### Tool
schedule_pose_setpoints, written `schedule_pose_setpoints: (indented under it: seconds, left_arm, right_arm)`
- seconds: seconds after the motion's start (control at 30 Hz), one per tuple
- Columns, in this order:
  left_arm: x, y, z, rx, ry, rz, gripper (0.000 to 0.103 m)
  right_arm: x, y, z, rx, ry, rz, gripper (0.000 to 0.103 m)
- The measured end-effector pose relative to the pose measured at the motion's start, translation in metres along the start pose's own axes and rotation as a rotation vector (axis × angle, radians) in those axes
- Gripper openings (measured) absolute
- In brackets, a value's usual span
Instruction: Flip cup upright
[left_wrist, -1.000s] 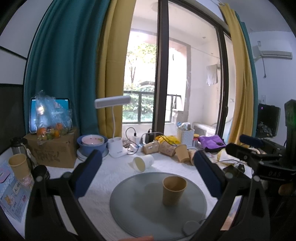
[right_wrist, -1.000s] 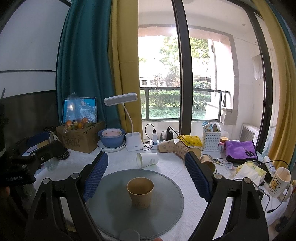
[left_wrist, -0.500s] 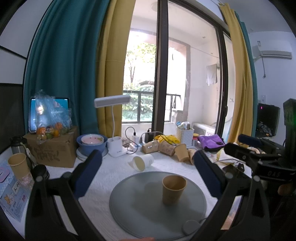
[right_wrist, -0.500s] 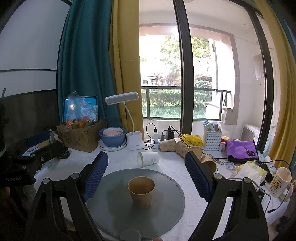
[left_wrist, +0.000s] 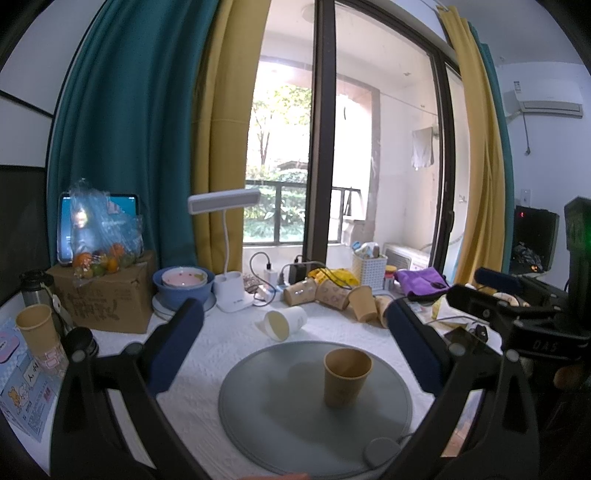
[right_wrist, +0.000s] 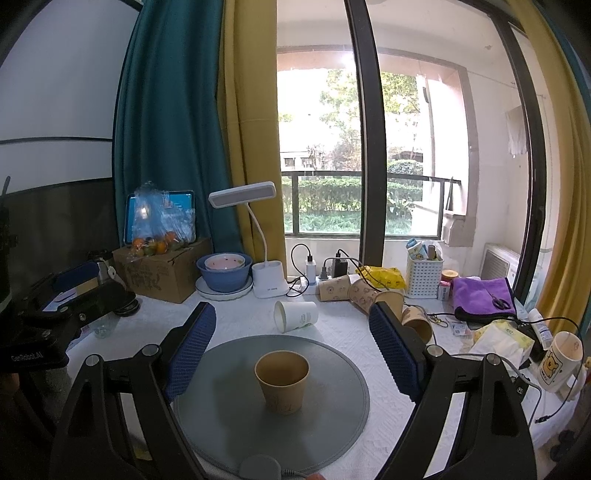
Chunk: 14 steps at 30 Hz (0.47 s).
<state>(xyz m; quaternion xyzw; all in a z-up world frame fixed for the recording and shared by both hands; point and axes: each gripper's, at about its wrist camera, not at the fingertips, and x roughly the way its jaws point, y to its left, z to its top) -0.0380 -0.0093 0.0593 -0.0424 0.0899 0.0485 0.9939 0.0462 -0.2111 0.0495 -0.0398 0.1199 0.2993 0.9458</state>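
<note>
A brown paper cup (left_wrist: 345, 376) stands upright, mouth up, on a round grey mat (left_wrist: 280, 424); it also shows in the right wrist view (right_wrist: 282, 382) on the mat (right_wrist: 221, 417). My left gripper (left_wrist: 293, 341) is open and empty, held back from the cup. My right gripper (right_wrist: 291, 339) is open and empty, with the cup below and between its blue pads. The right gripper's body shows at the right of the left wrist view.
A white paper cup (right_wrist: 295, 315) lies on its side behind the mat. Several patterned brown cups (right_wrist: 364, 291) lie toppled further back. A desk lamp (right_wrist: 267, 275), blue bowl (right_wrist: 223, 271), cardboard box (right_wrist: 162, 269), white basket (right_wrist: 423, 273) and bear mug (right_wrist: 559, 362) crowd the table.
Both grippers drift very slightly; the cup stays upright on the mat and nothing else moves.
</note>
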Motion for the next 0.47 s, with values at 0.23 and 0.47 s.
schedule_pose_setpoints:
  seconds: [0.23,0.47]
  left_arm:
    - [-0.0006,-0.0012,-0.0015,0.0,0.003,-0.002,0.1]
    - [-0.0039,-0.0072,-0.0058,0.014,-0.005,-0.005,0.1]
  right_arm:
    - [0.0011,-0.0003,0.0007,-0.001,-0.001,0.0,0.087]
    - [0.0009,-0.0006,0.001,0.001,0.0,0.0,0.087]
